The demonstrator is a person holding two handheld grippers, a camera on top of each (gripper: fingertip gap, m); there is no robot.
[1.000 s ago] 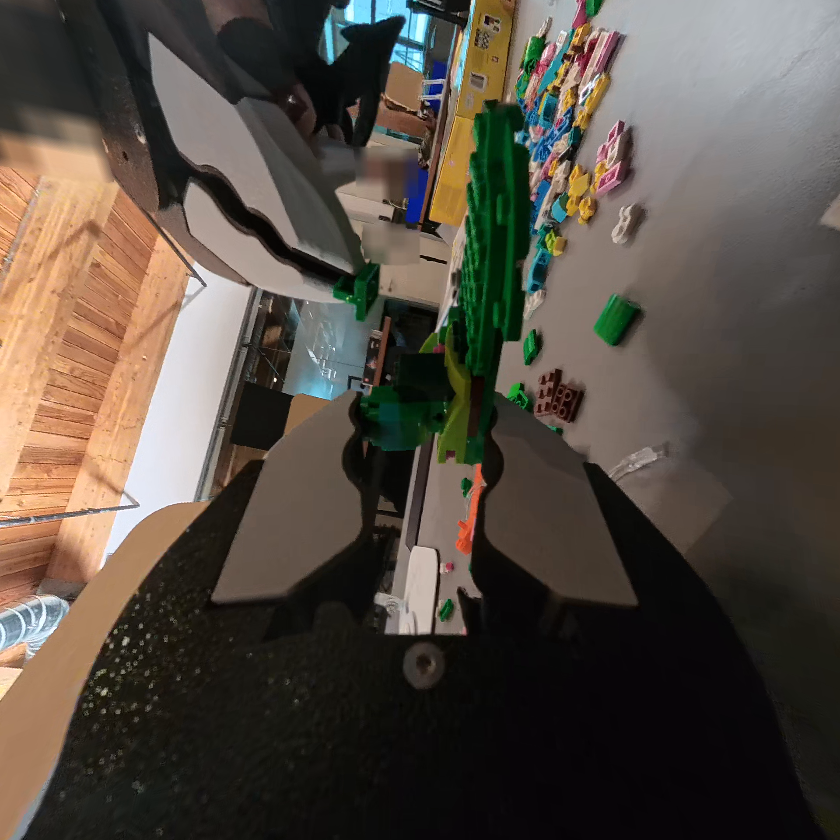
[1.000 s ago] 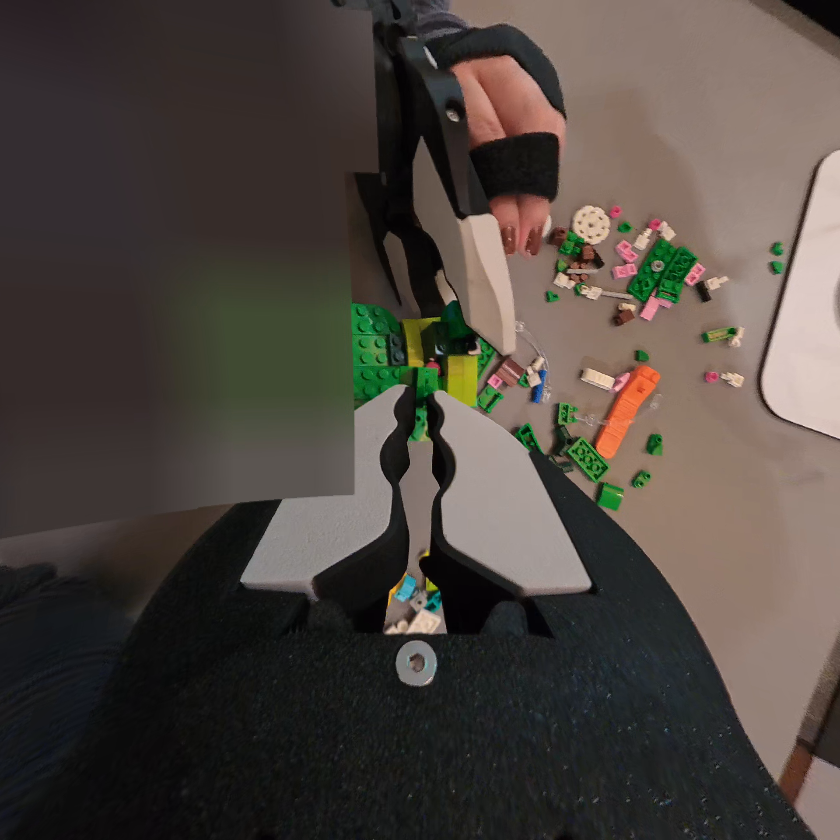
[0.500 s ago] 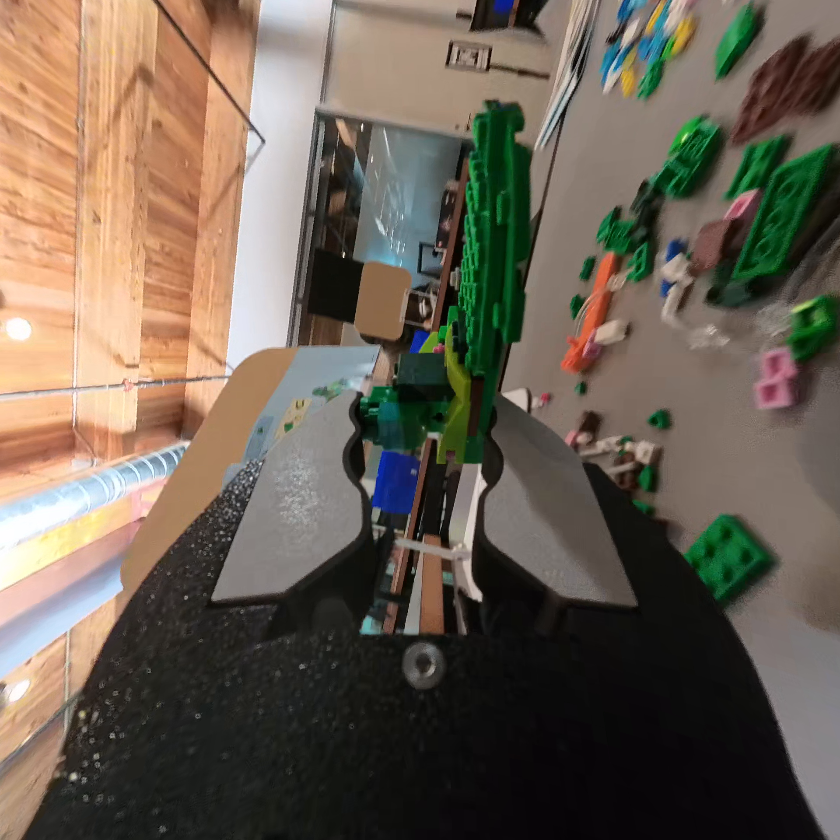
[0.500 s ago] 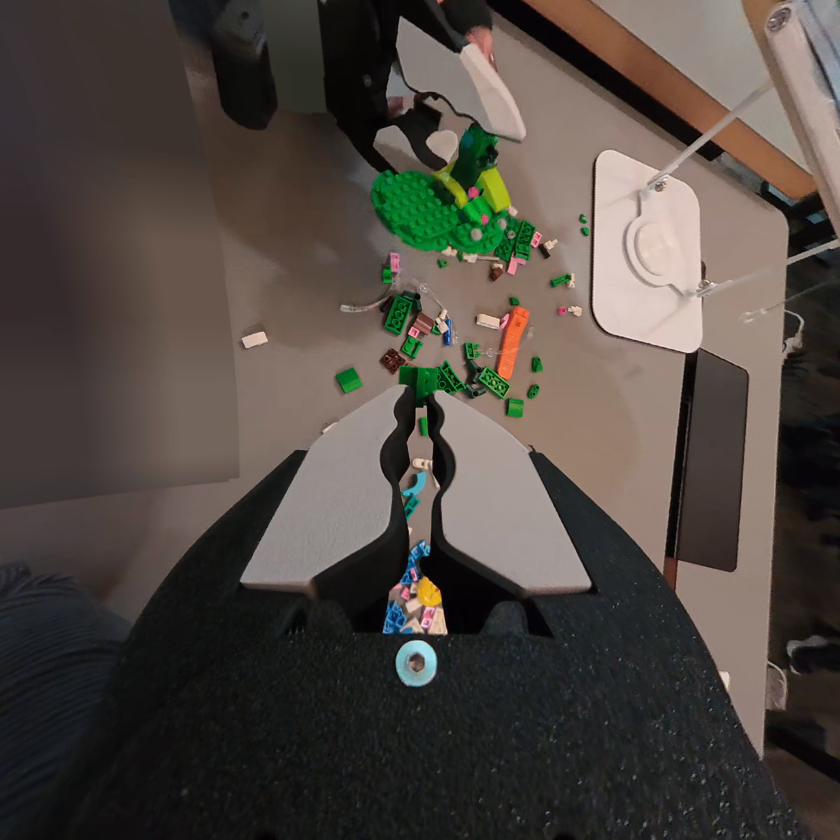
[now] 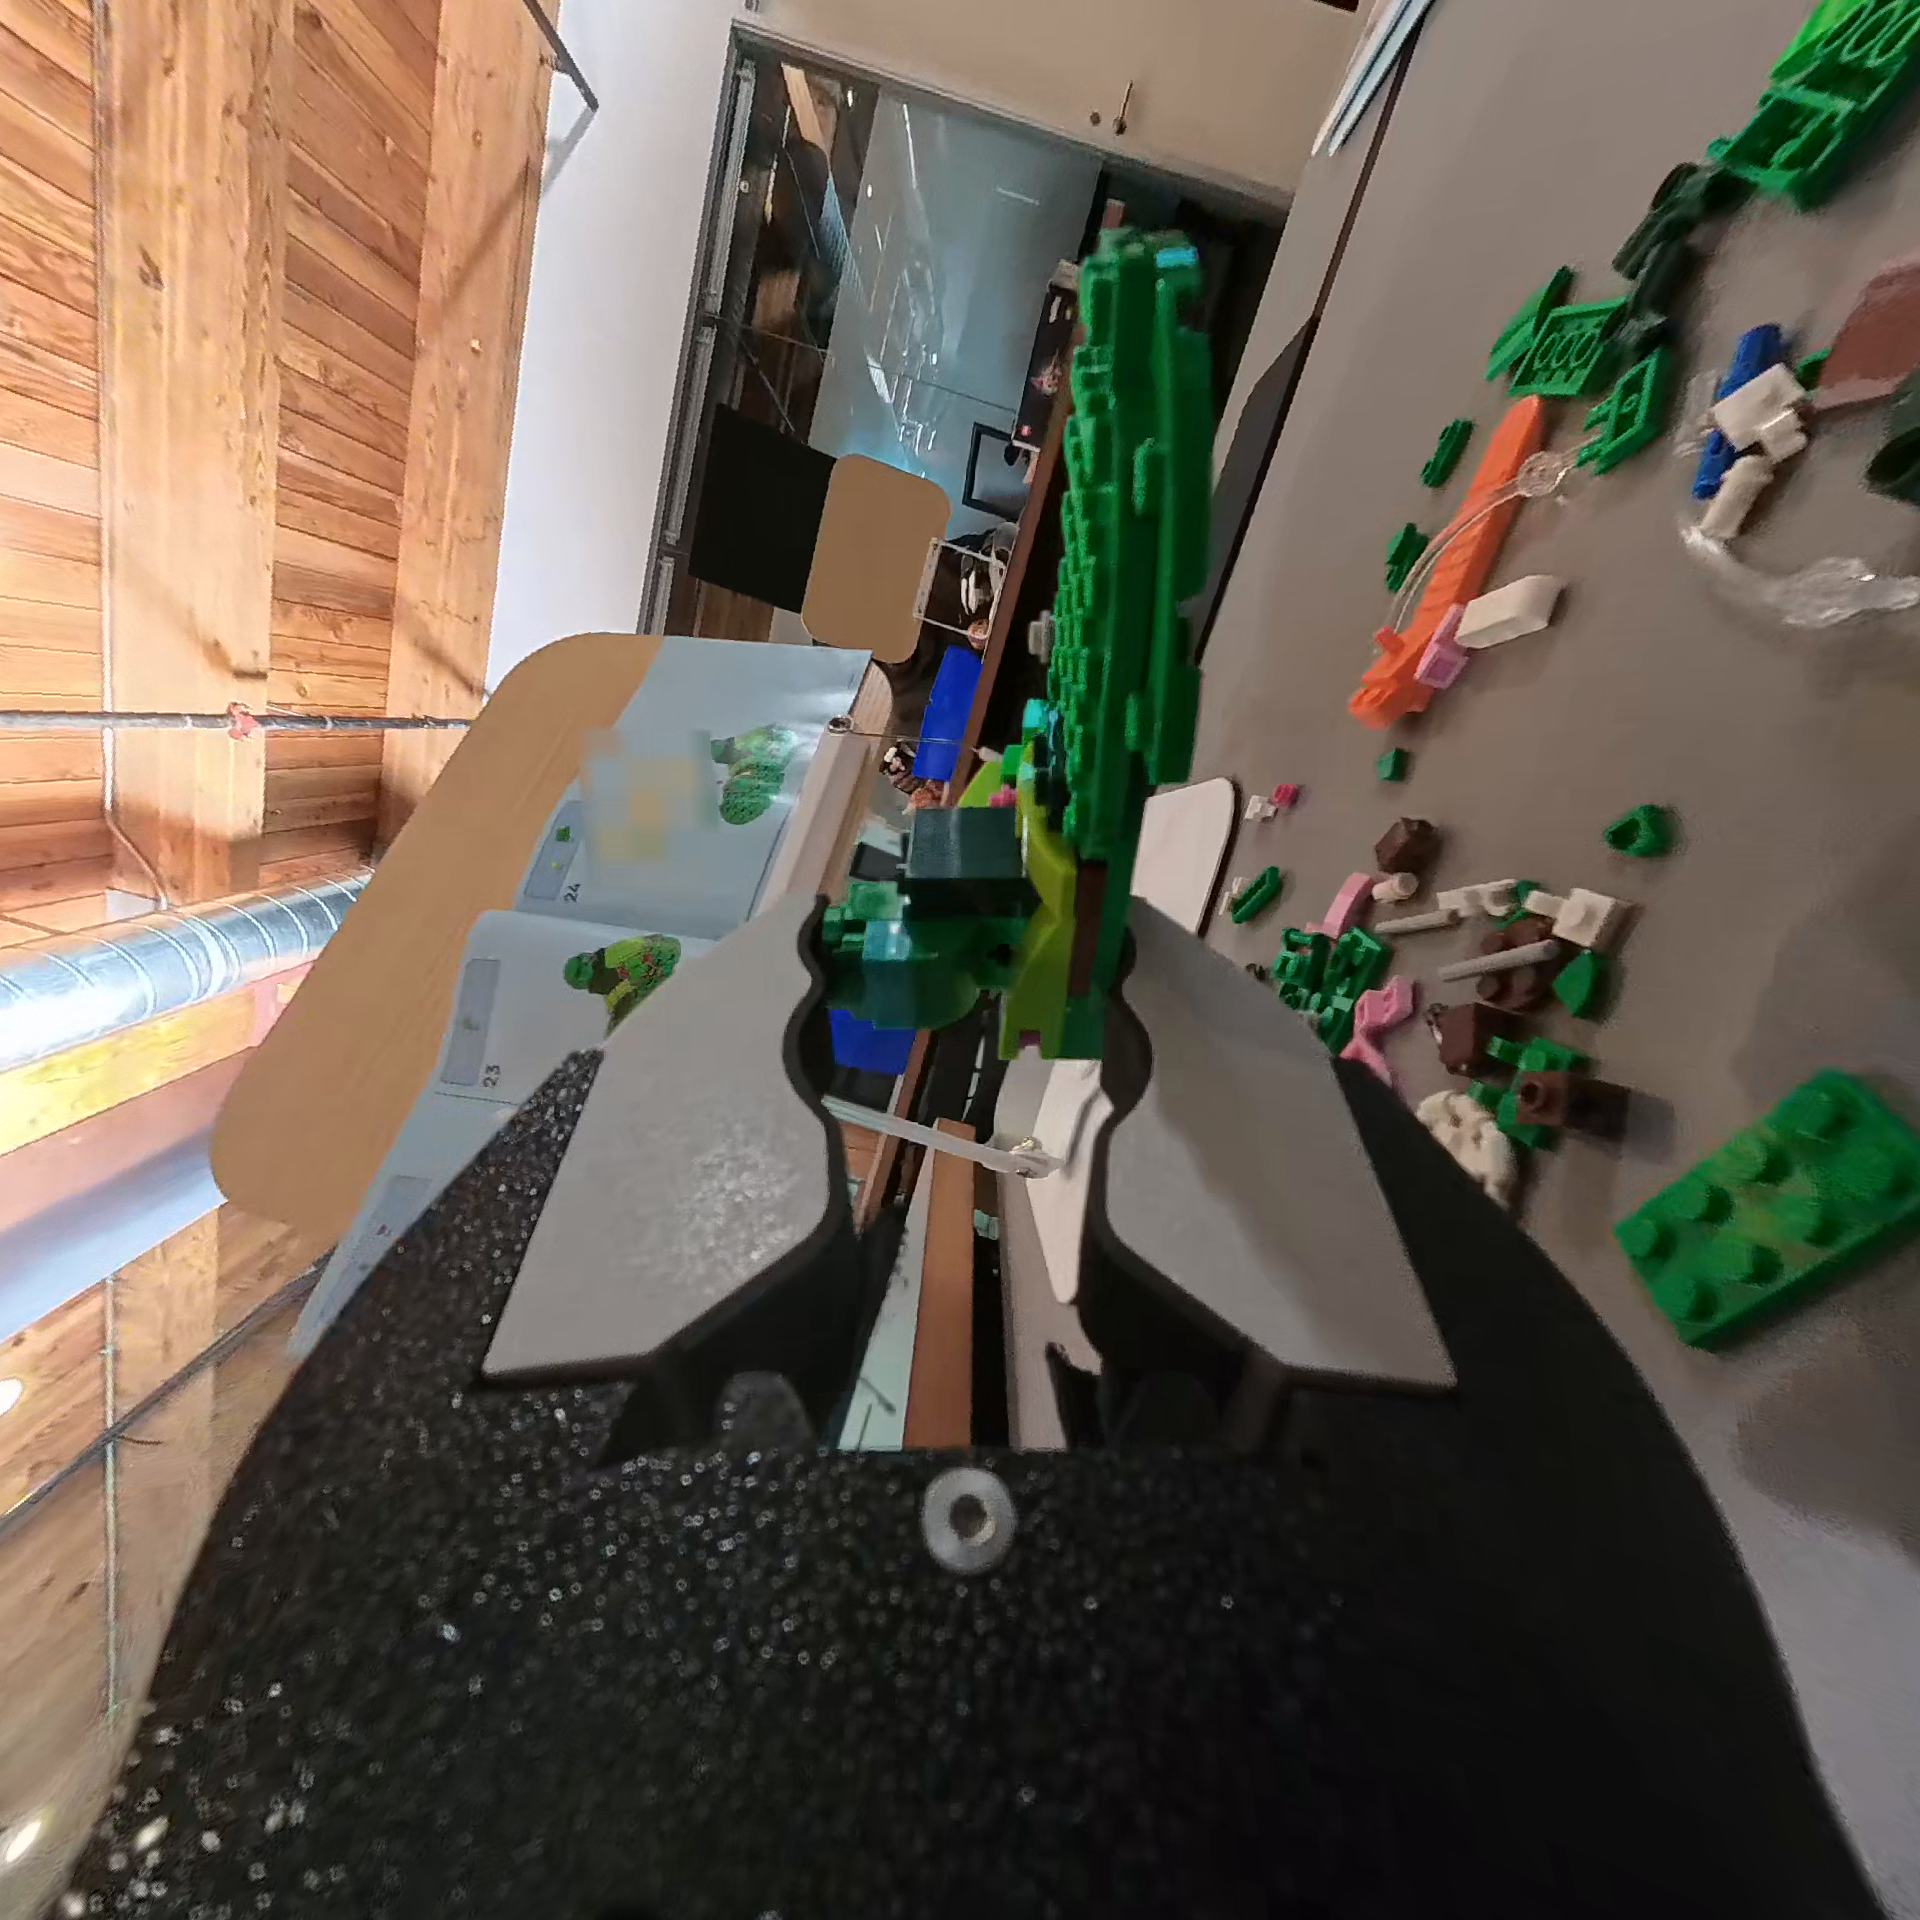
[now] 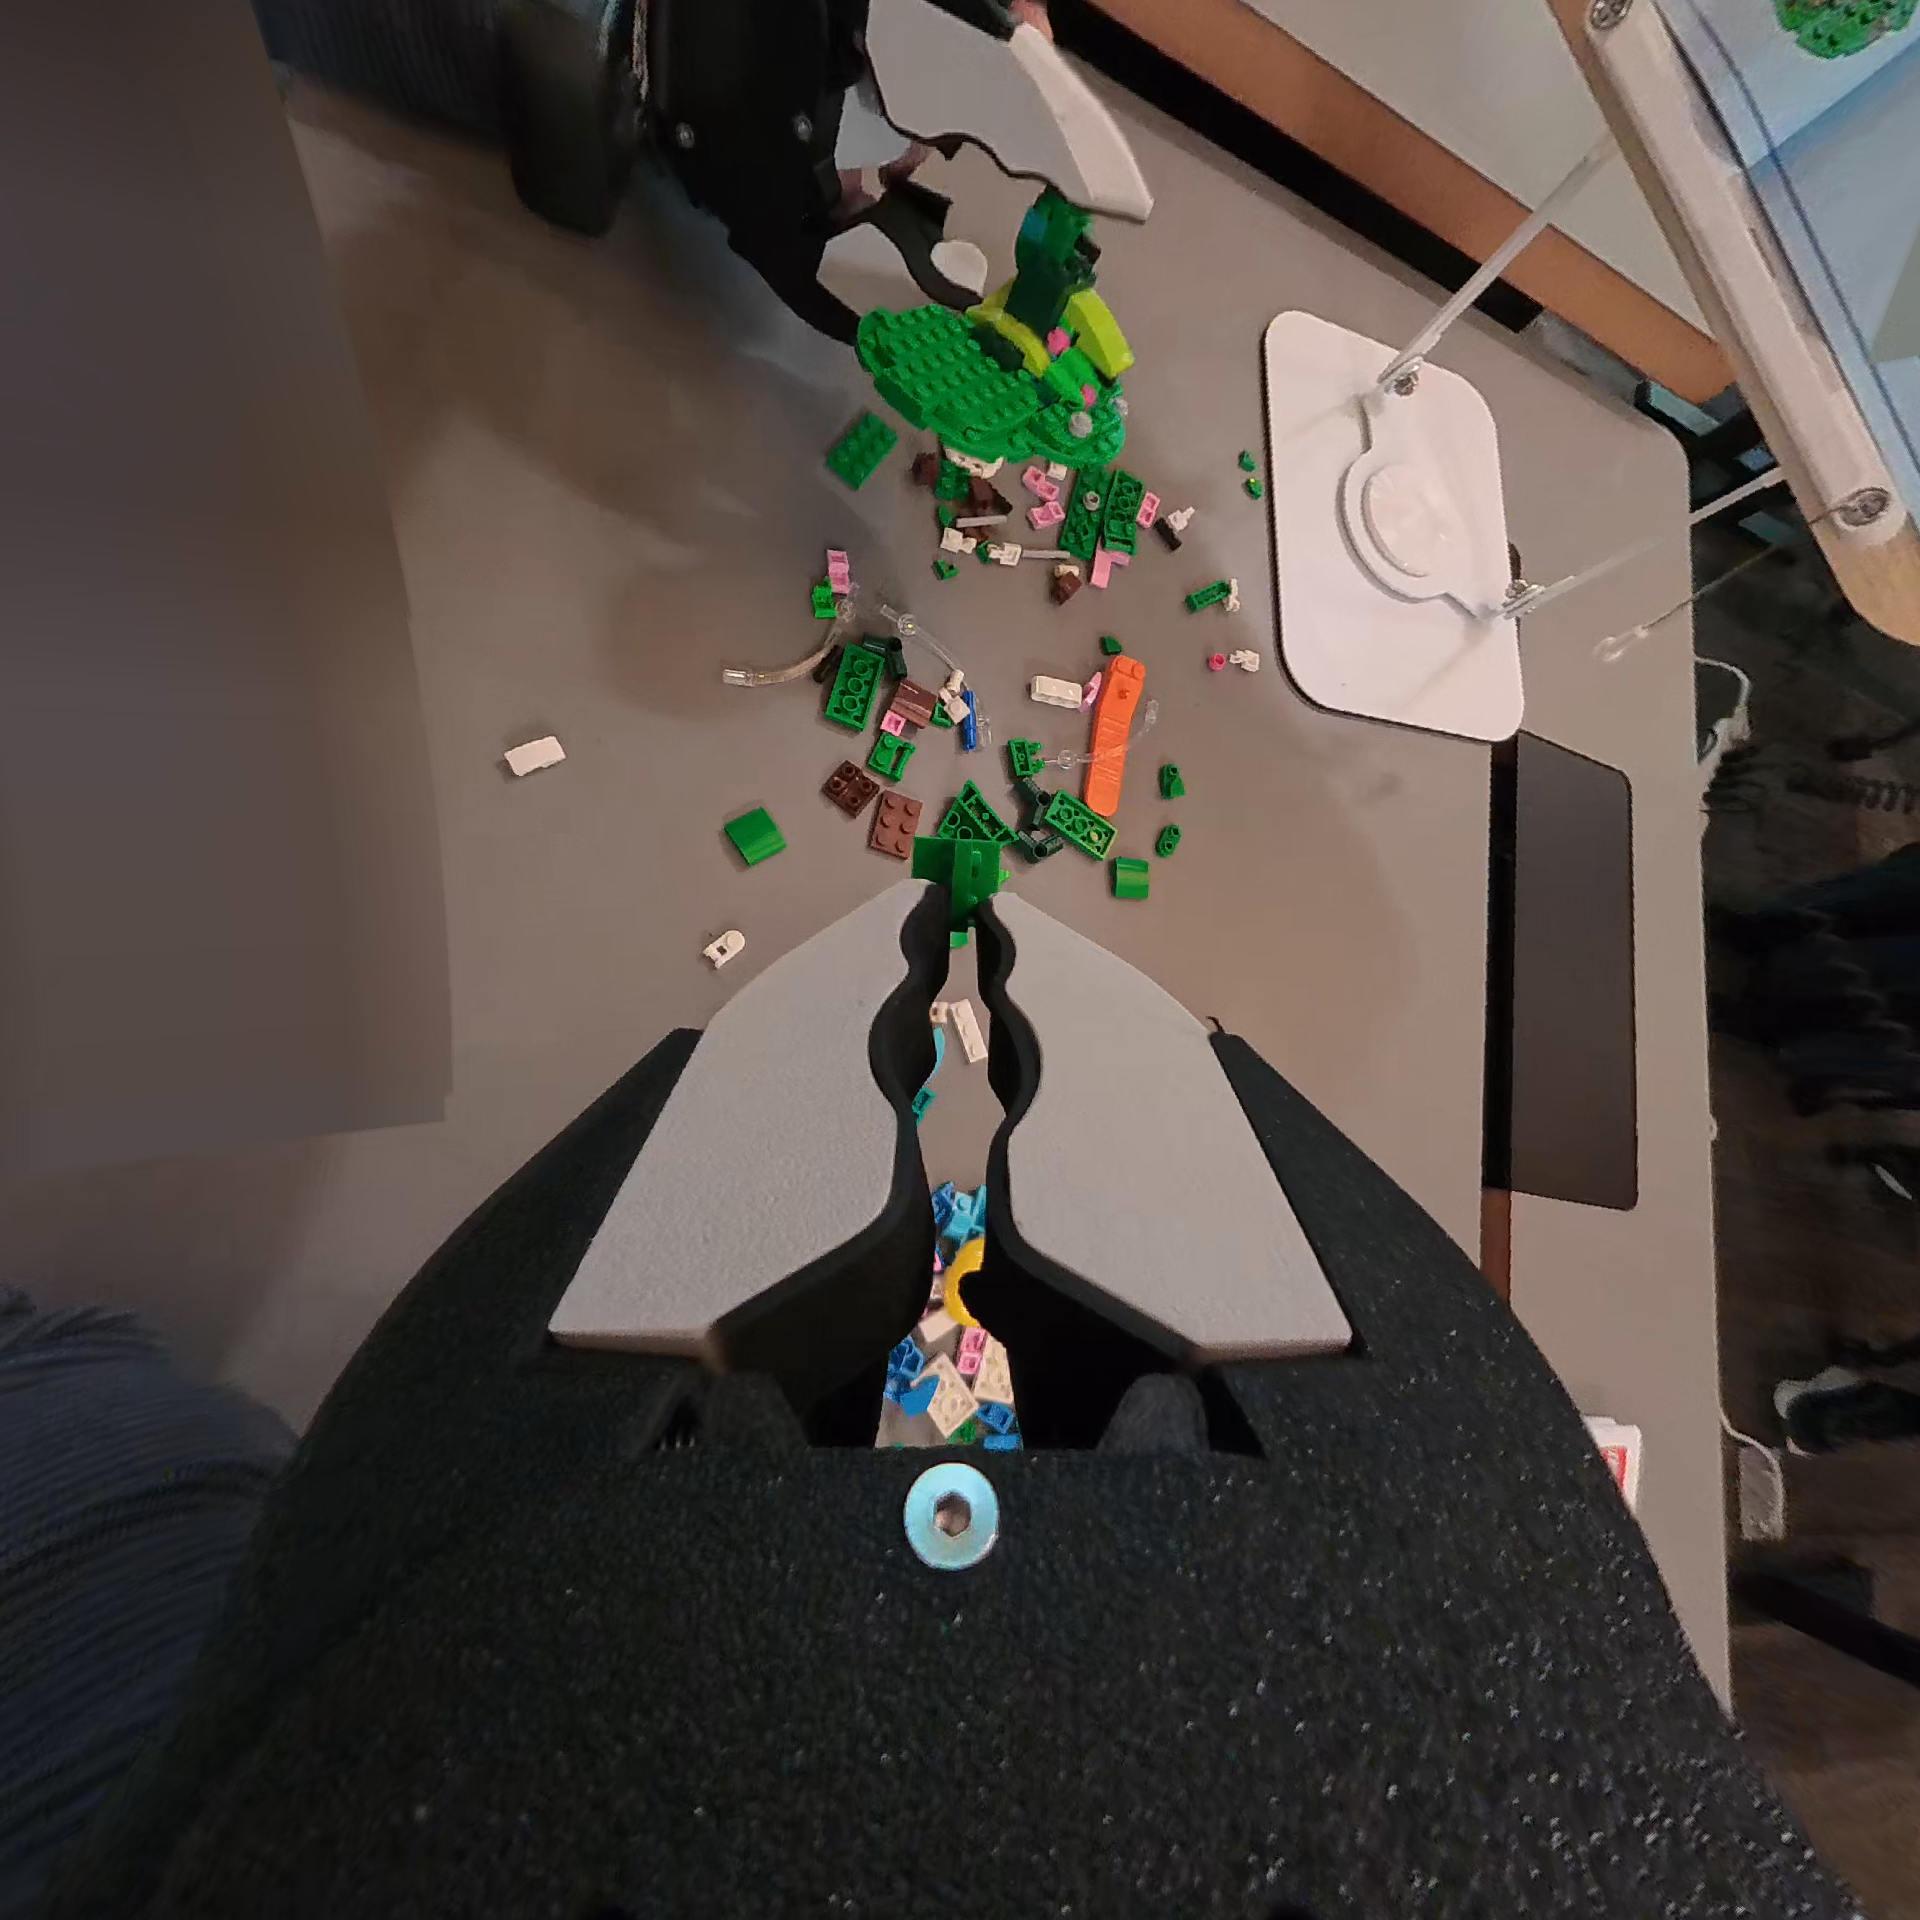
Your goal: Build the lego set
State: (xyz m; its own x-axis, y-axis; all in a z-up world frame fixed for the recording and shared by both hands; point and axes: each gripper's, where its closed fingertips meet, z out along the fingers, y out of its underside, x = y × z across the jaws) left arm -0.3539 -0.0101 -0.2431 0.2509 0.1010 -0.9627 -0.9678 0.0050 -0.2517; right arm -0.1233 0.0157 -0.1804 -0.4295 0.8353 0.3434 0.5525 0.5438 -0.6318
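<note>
My left gripper (image 5: 966, 966) is shut on the lego build (image 5: 1122, 582), a green base plate with lime and dark green pieces, held on edge above the grey table (image 5: 1558, 1507). In the right wrist view the build (image 6: 966, 384) hangs tilted under the left gripper (image 6: 1039, 197) at the far end of the table. My right gripper (image 6: 958, 904) is shut on a small green piece (image 6: 958, 864) that sticks out past its tips, well back from the build.
Loose green, brown, pink and white bricks (image 6: 935, 707) and an orange brick separator (image 6: 1114, 738) lie between the grippers. A white stand base (image 6: 1392, 540) holds the instruction booklet (image 5: 665, 831). A pile of coloured bricks (image 6: 956, 1340) lies under my right gripper. Across from one pair of fingers to the other is roughly 25 centimeters. The orange brick separator (image 6: 1114, 738) lies some 12 centimeters from my left tips, 25 centimeters from my right tips. Look for it in the left wrist view (image 5: 1454, 565) too.
My right gripper has drawn back and up from the build, still holding the small green piece. My left gripper has swung the build round, so the booklet is now in its view.
</note>
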